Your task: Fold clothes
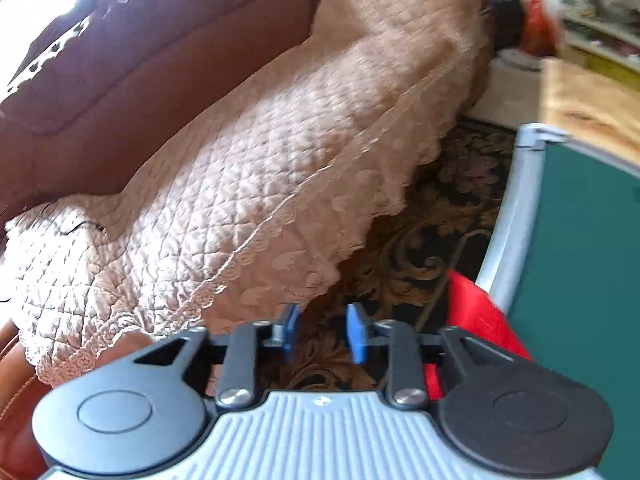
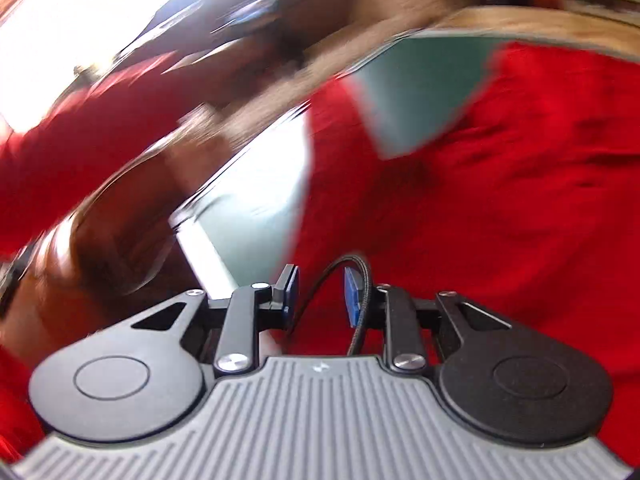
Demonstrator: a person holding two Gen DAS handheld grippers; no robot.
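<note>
A red garment (image 2: 500, 200) lies spread over a green table top (image 2: 420, 92) and fills most of the blurred right wrist view. My right gripper (image 2: 321, 292) hovers over its near edge, its blue pads apart with no cloth between them. A black cable (image 2: 362, 280) loops past the right pad. In the left wrist view a corner of the red garment (image 1: 476, 312) hangs off the table's edge (image 1: 516, 200). My left gripper (image 1: 323, 333) is beside that corner, over the floor, open and holding nothing.
A brown sofa (image 1: 120, 92) with a beige quilted, lace-edged cover (image 1: 260, 184) runs along the left. A dark patterned carpet (image 1: 420, 248) lies between sofa and table. A wooden surface (image 1: 592, 100) and cluttered shelves stand beyond. Blurred brown and red shapes (image 2: 100, 220) fill the right view's left side.
</note>
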